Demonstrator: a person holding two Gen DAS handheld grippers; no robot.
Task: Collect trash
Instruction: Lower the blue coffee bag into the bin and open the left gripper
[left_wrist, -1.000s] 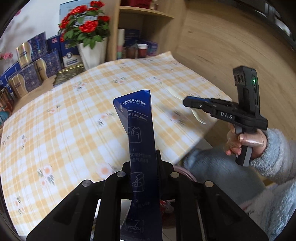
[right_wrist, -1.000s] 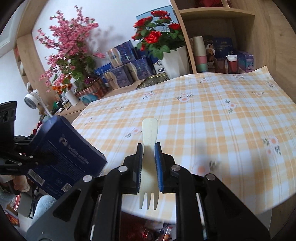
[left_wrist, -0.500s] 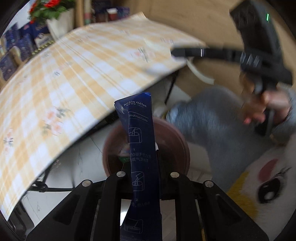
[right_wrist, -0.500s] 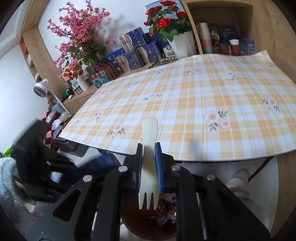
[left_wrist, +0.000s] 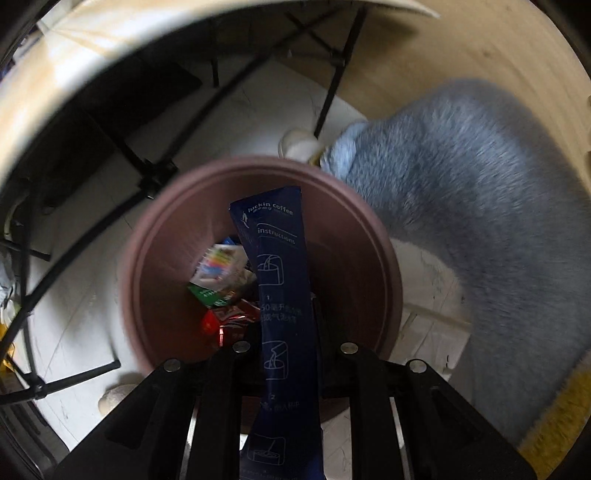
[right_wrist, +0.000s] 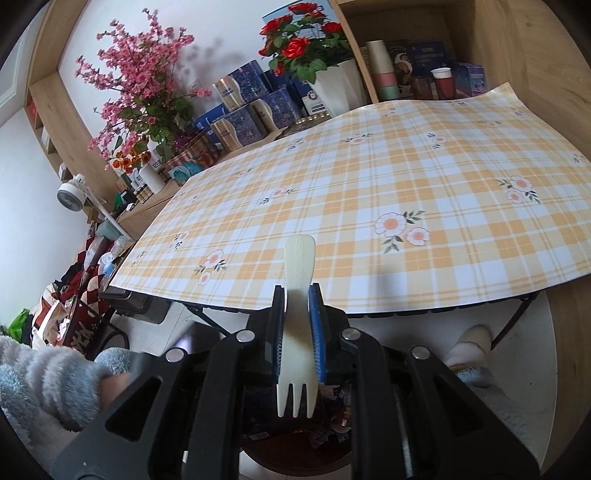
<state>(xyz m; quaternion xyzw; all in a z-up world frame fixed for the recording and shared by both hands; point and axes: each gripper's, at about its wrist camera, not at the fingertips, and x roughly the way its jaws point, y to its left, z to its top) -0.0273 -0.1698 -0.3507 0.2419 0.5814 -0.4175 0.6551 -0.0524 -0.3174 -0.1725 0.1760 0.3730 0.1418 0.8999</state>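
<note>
We see the table first, its yellow-and-white checked cloth with small flowers spread to the near edge, which runs just beyond the right gripper's tips. Past its far edge stand blue boxes, a white pot of red roses and a spray of pink blossom.

Below the table's near edge, on the pale floor, stands the brown bin, round and open-topped. In the left wrist view we look almost straight down into it: coloured wrappers lie at its bottom, and a fluffy blue-grey sleeve or garment presses against its right rim.

Our left gripper has its fingers drawn nearly together on the dark blue coffee sachet. The sachet runs lengthwise between the two fingers, pinched at about its middle; its printed top end reaches well beyond the fingertips and hangs over the mouth of the bin, its lower end trails back toward the camera.

Our right gripper is likewise clamped almost closed, on the pale plastic fork. The fork's neck sits between the blue pads; its handle points out past the tips over the table's near edge, and its tines point back toward the camera, above a bit of the bin below.
</note>
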